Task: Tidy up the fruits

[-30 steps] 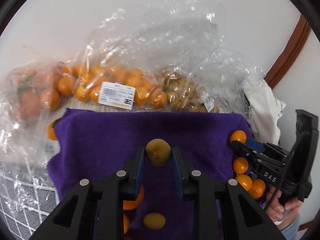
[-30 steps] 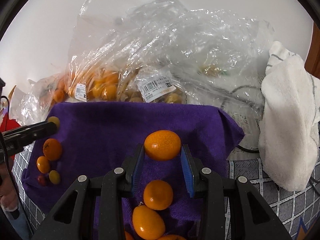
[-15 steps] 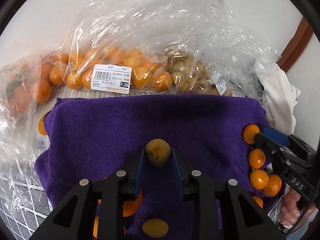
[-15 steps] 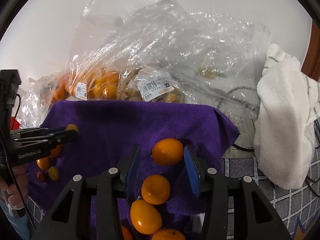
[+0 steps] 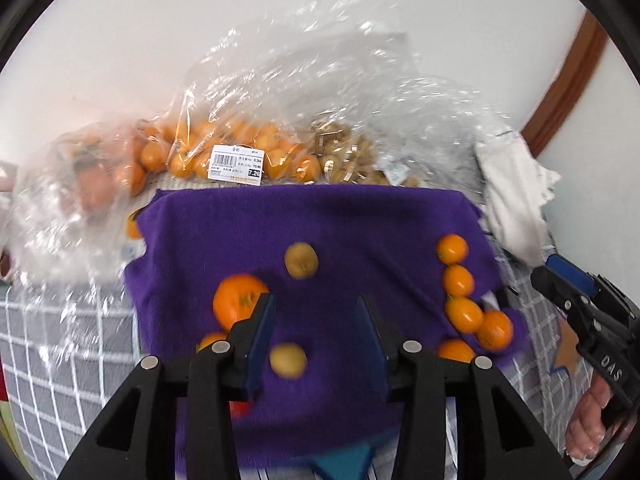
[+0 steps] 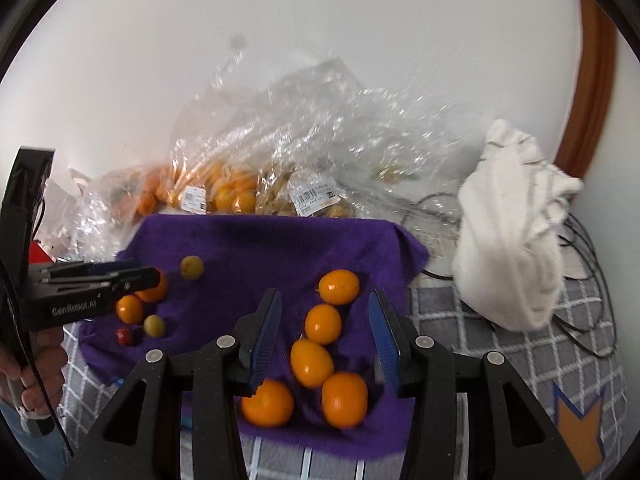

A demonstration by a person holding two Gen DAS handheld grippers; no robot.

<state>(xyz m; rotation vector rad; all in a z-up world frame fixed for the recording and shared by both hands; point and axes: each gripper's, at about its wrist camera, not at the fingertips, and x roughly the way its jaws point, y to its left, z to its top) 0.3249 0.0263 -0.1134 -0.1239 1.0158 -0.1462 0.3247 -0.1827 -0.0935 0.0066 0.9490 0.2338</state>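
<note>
A purple towel holds loose fruit. My left gripper is open and empty above it. A yellow-green fruit lies just ahead of it, another between its fingers lower down, and a large orange at its left finger. My right gripper is open and empty over a row of several oranges on the towel's right side. In the right wrist view the left gripper shows at left, near two yellow-green fruits and a small red fruit.
Clear plastic bags of oranges and brownish fruit lie behind the towel against the white wall. A white cloth lies at right with dark cables. A grey checked cover lies under everything.
Both grippers opened and let go: the left released the yellow-green fruit, the right released the orange, onto the towel. Both grippers then pulled back and up.
</note>
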